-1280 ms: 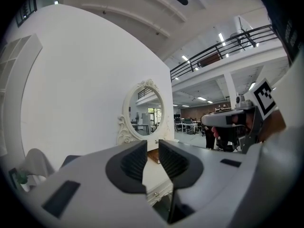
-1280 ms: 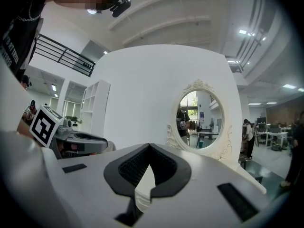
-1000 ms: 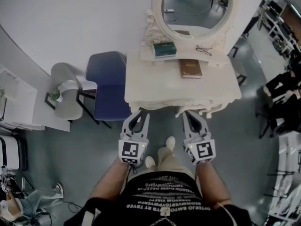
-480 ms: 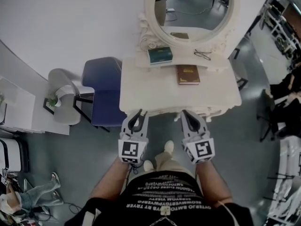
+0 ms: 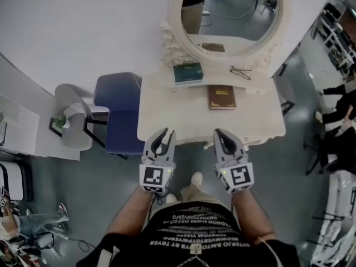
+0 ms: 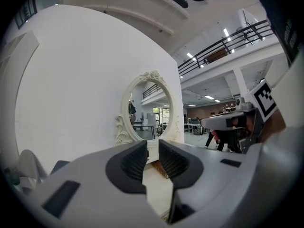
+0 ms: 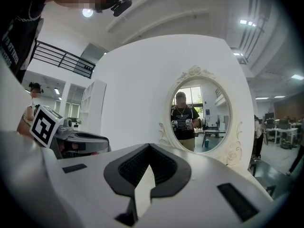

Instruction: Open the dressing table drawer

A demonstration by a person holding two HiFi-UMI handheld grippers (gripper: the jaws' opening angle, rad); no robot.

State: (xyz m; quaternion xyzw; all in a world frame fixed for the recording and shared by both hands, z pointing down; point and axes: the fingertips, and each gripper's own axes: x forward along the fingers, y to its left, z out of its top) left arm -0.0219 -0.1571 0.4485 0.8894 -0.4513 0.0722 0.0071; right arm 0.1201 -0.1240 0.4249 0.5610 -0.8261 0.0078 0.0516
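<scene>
The white dressing table [image 5: 183, 115] stands right in front of me, its oval mirror [image 5: 231, 10] at the back. Its drawer front is hidden under the overhanging front edge. My left gripper [image 5: 161, 135] reaches the table's front edge on the left. Its jaws stand apart with nothing between them, and the tabletop [image 6: 156, 184] shows through the gap in the left gripper [image 6: 152, 148] view. My right gripper [image 5: 221, 135] is at the front edge on the right. In the right gripper [image 7: 149, 148] view its tips meet on nothing, facing the mirror [image 7: 199, 115].
On the table lie a brown book [image 5: 221, 97], a teal book [image 5: 187, 72] and a pair of glasses [image 5: 241, 71]. A blue chair [image 5: 119, 115] stands against the table's left side, with a grey chair [image 5: 72, 121] beyond it. Metal frames line the right edge.
Both grippers have moved forward together, from short of the table up to its front edge. The table now sits nearer in the head view. Neither pair of jaws has changed.
</scene>
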